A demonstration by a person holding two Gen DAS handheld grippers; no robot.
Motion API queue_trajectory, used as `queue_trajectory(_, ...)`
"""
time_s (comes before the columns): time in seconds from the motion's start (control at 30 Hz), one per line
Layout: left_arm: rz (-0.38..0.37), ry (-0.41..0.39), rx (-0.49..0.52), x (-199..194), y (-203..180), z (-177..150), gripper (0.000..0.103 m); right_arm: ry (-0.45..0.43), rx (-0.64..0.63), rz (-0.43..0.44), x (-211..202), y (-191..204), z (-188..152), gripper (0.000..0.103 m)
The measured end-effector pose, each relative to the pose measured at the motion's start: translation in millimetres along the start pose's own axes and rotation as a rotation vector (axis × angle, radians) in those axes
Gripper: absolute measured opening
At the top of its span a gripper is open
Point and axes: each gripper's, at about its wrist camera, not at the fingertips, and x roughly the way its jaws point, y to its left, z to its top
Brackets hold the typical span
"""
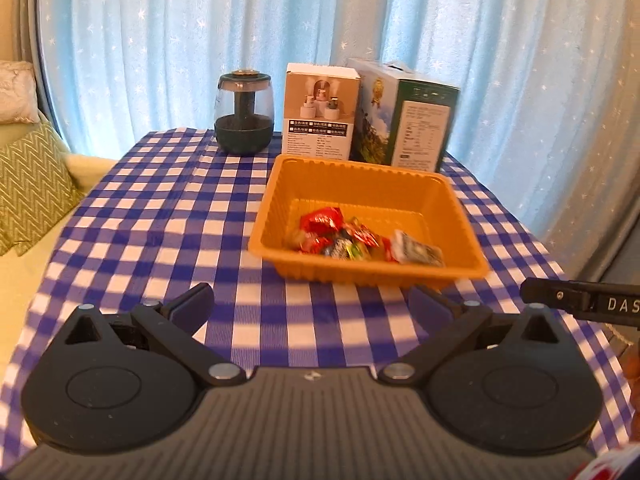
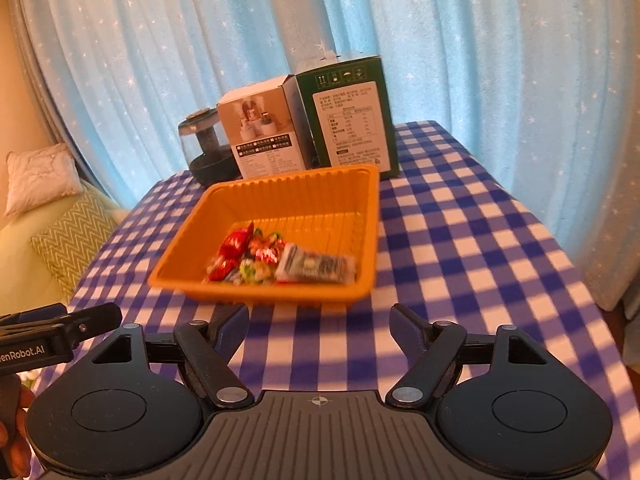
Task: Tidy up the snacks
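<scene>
An orange plastic tray [image 1: 276, 200] sits at the centre of a desk [image 1: 152, 208] draped in blue-and-white check cloth, its ribbed walls holding a small heap of wrapped snacks [image 1: 344, 236] gathered toward the near side; a larger silver-and-black packet [image 2: 316, 266] lies at the right of the heap. In the lower part of the left wrist view the left tool [image 1: 310, 306] hangs above the cloth just short of the tray, its jaws spread wide with nothing between them. The right tool [image 2: 318, 326], low in its own view, likewise stands apart from the tray, jaws well parted and empty. Each tool's tip juts into the other's frame: at the right edge of the left view, at the lower left edge of the right view, where part of a hand [image 2: 16, 446] shows. Behind the tray, toward the upper centre of the frame, stand a dark green jar-shaped appliance with a clear body [image 1: 244, 114], a white carton [image 1: 320, 112] and a taller green carton [image 1: 416, 120], the two cartons side by side. Pale blue star-print curtains [image 1: 160, 40] fill the background; patterned cushions [image 1: 32, 172] lie at the left edge
</scene>
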Motion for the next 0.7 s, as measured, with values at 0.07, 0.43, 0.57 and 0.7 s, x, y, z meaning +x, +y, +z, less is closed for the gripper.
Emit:
queue_trajectory(0.07, 0.005, -0.002, 0.011, -21.8, -7.3, -7.2, 0.103, 0.005, -0.001, -0.003, -21.8, 1.5, -9.2, 0.079)
queue_trajectory(0.43, 0.014, -0.052, -0.009, -121.7, -27.0, -48.8, 0.103, 0.015, 0.039, -0.001, -116.5, 9.2, -53.7, 0.081)
queue_trajectory(0.57, 0.027, -0.048, -0.009, -146.5, -29.0, -64.8, 0.103, 0.026, 0.028, -0.005, -139.8, 17.2, -71.7, 0.081)
queue_trajectory(0.7, 0.054, -0.045, -0.027, -167.3, -25.7, -76.7, 0.103, 0.045, -0.013, -0.005, -158.2, 28.5, -88.8, 0.081)
